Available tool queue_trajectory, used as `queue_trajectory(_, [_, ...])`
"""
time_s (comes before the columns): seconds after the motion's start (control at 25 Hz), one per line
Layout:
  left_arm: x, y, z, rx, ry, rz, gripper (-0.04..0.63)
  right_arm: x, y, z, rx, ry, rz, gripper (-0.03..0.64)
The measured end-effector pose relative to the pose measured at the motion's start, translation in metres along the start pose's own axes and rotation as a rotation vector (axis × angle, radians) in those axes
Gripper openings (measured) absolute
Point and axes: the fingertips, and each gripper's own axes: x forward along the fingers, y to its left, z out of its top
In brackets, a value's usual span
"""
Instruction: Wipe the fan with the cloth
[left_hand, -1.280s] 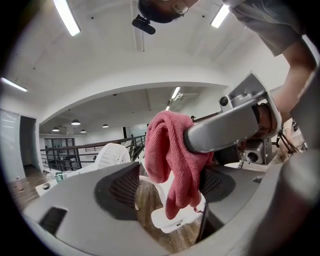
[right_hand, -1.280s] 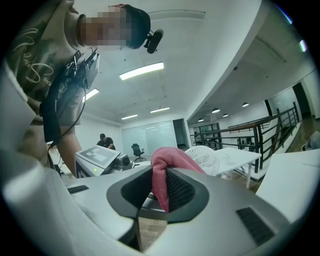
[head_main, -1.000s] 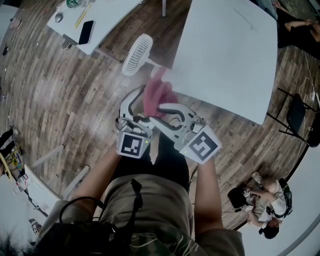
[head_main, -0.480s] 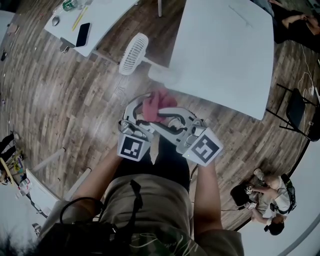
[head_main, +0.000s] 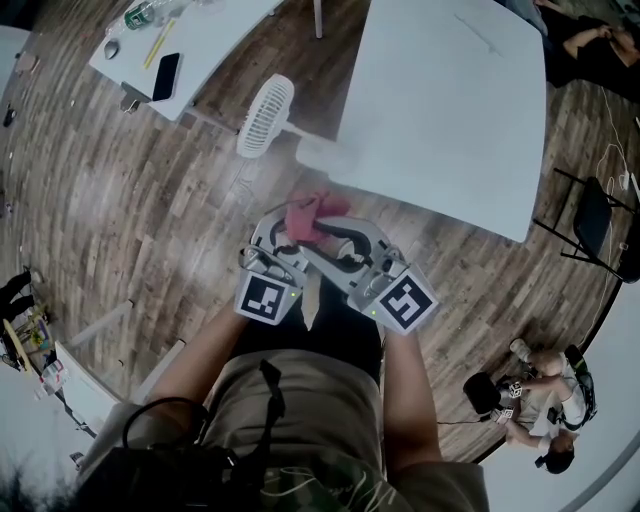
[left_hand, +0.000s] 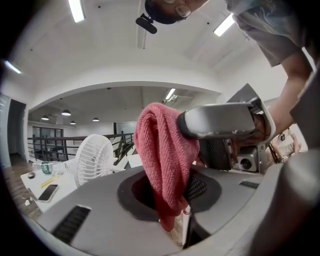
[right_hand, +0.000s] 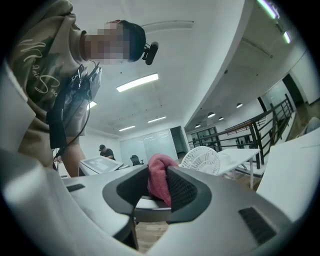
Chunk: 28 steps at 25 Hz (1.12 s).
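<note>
Pink cloth (head_main: 315, 216) is bunched in mid-air in front of you, between the tips of both grippers and well short of the white fan (head_main: 266, 114). Read the left gripper (head_main: 283, 225) in the left gripper view. Its jaws have just been closing and now stand narrow on the lower part of the cloth. The fabric drops straight down into the gap and lies against both pads. The bulk of the cloth stands above the fingertips toward 12 o'clock.

Read the right gripper (head_main: 328, 230) in the right gripper view. Its jaws have just been opening and stand moderately apart with the cloth between them. The cloth rests against the textured pad at 3 o'clock, and a dark gap separates it from the pad at 9 o'clock.

In the left gripper view, one grey finger of the right gripper crosses the upper cloth from 3 o'clock. In the head view the two grippers converge on the cloth, the left from 7 o'clock and the right from 4 o'clock. Note that the fan sits at 11 o'clock of the cloth, apart from it, by the near left corner of the white table (head_main: 450, 110). In the right gripper view the fan's round grille appears at 2 o'clock of the cloth, beyond the jaws.
</note>
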Motion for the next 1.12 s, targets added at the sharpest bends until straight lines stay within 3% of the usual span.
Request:
queue_trajectory(0.2, [0.000, 0.026, -0.015, -0.046, 0.031, 0.056, 0.109, -0.014, -0.021, 0.018, 0.018, -0.105, -0.106, 0.170])
queue_trajectory(0.44, [0.004, 0.059, -0.040, -0.038, 0.093, 0.146, 0.109, -0.047, -0.043, 0.036, 0.022, -0.266, -0.183, 0.016])
queue_trajectory(0.8, [0.010, 0.093, -0.067, -0.062, 0.099, 0.229, 0.109, -0.057, -0.048, 0.024, 0.030, -0.246, -0.246, 0.001])
queue_trajectory(0.96, [0.020, 0.097, -0.088, -0.108, 0.120, 0.207, 0.109, -0.051, -0.039, 0.022, 0.014, -0.235, -0.224, 0.002])
queue_trajectory(1.12, [0.031, 0.108, -0.106, -0.121, 0.146, 0.234, 0.109, -0.043, -0.030, 0.007, 0.060, -0.205, -0.197, 0.002])
